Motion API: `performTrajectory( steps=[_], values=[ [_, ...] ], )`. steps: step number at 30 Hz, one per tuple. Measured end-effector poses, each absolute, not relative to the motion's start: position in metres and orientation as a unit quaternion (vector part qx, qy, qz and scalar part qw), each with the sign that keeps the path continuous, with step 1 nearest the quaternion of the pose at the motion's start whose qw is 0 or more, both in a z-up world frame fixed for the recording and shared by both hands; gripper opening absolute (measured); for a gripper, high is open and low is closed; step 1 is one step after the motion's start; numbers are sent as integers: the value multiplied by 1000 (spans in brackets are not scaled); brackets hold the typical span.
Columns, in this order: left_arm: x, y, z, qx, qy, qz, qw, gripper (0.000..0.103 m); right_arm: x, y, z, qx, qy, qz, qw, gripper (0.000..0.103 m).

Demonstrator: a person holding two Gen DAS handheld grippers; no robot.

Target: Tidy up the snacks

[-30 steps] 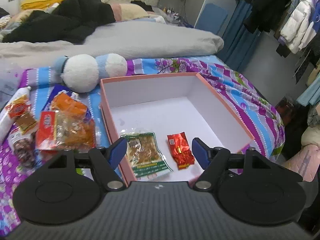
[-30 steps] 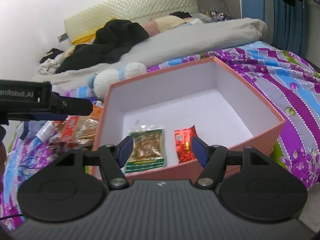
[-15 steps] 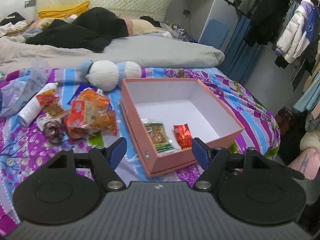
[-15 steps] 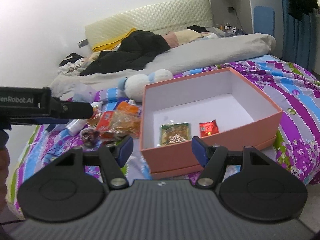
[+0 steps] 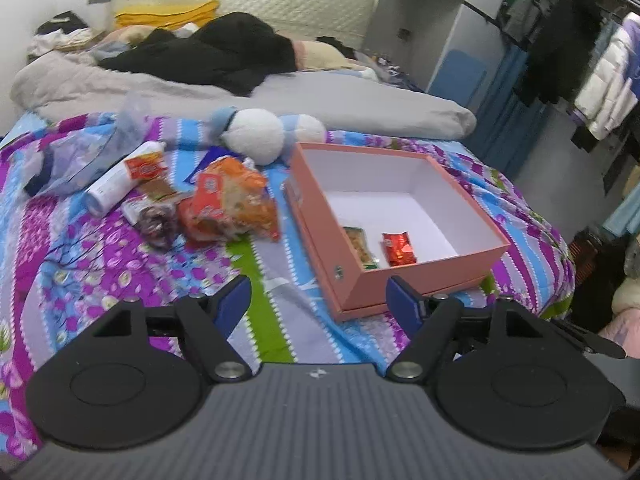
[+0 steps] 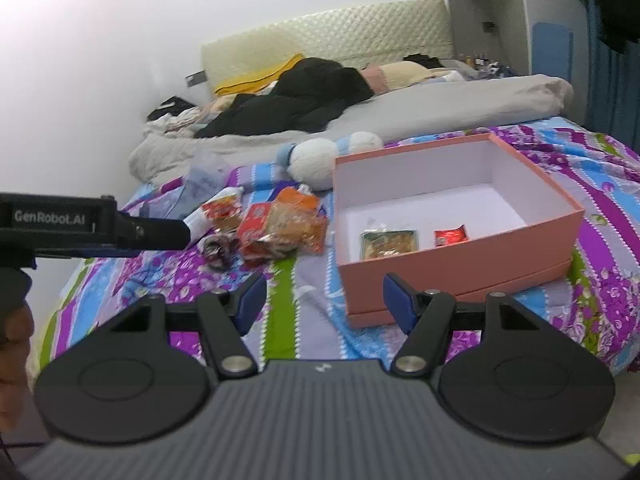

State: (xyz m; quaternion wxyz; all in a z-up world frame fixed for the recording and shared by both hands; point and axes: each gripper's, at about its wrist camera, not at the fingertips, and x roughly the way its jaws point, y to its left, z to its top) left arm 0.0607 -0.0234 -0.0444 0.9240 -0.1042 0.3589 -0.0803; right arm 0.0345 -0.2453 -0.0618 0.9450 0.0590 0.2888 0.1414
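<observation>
The box (image 5: 404,236) sits open on the bed (image 5: 120,272). Two packets lie side by side in its near corner, one (image 5: 358,244) left of the other (image 5: 398,249). A snack pile (image 5: 228,204) lies left of the box, a tube (image 5: 120,180) beyond it. A plush toy (image 5: 256,136) rests behind, touching the box's far corner.

Straight ahead of the left claw (image 5: 318,300) lay bare bedspread (image 5: 276,280). The pink box (image 5: 424,276) blocked its right, the snack pile (image 5: 228,204) crowded ahead-left, and a plush toy (image 5: 256,138) sat beyond.
</observation>
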Motion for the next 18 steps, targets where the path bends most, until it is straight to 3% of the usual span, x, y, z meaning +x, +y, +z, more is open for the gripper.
performTrajectory(
  steps=[18],
  values=[
    [88, 46, -113, -181, 403, 13, 897, 86, 52, -183, -83, -40, 314, 213, 924, 67]
  ],
)
